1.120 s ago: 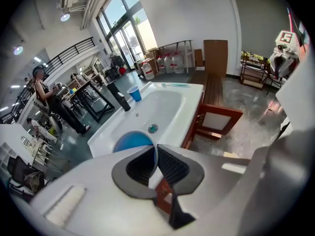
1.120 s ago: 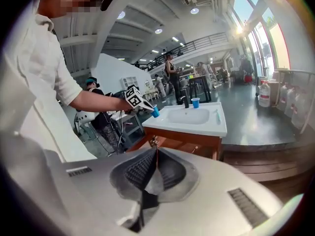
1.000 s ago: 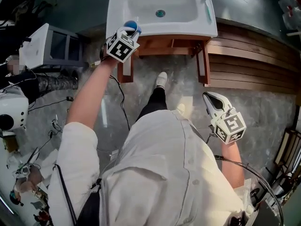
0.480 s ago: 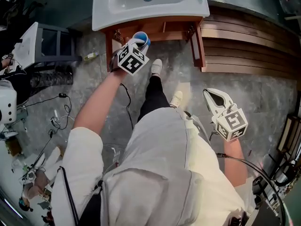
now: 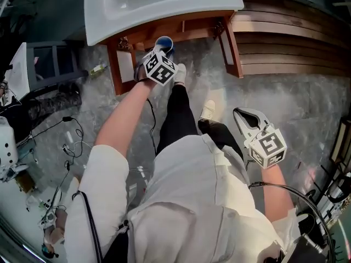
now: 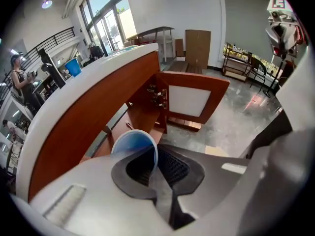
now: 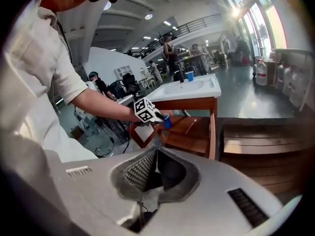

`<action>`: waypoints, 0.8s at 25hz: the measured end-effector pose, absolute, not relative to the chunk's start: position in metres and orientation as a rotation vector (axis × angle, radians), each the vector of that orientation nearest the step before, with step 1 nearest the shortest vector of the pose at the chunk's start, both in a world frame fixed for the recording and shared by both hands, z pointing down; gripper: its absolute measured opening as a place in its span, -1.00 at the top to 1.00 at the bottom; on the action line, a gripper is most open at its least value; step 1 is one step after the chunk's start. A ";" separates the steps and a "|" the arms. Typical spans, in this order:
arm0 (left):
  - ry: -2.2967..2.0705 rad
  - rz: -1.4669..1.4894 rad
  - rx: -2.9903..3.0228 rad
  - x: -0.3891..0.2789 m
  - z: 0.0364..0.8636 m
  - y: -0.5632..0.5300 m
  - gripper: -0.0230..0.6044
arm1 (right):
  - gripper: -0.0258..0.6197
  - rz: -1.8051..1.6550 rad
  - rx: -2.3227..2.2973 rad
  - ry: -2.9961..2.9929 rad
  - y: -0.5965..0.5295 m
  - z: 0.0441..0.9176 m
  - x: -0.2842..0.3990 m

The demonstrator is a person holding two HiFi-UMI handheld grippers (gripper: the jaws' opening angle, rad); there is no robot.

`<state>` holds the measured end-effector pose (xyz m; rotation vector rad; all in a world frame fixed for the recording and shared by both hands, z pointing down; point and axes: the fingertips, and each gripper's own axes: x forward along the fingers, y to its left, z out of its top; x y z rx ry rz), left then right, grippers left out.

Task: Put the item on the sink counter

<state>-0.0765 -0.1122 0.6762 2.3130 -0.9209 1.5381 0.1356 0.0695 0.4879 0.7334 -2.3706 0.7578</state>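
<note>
Mottled grey stone floor [image 5: 285, 103] lay under glossy white rectangular sink counter [image 5: 107, 23], borne on open red-brown wooden cabinet [image 5: 164, 30]; ribbed timber decking [image 5: 290, 43] alongside. Person in creased white shirt [image 5: 192, 201] stood before it. Left gripper [image 5: 160, 51], smooth grey plastic, pinched thin rim of round blue cup [image 5: 164, 41], held below counter edge at cabinet front. Right gripper [image 5: 244, 116] hung at person's right side, ridged pads pressed together, nothing between.
</note>
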 end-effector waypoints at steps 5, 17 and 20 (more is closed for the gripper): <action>-0.912 1.585 2.335 -0.079 0.728 -0.153 0.85 | 0.90 0.738 0.708 -2.361 0.044 0.514 0.114; -0.966 1.722 2.370 -0.098 0.828 -0.241 0.85 | 0.90 0.820 0.783 -2.318 0.012 0.596 0.093; -0.966 1.755 2.364 -0.106 0.845 -0.250 0.85 | 0.90 0.824 0.779 -2.320 0.010 0.610 0.086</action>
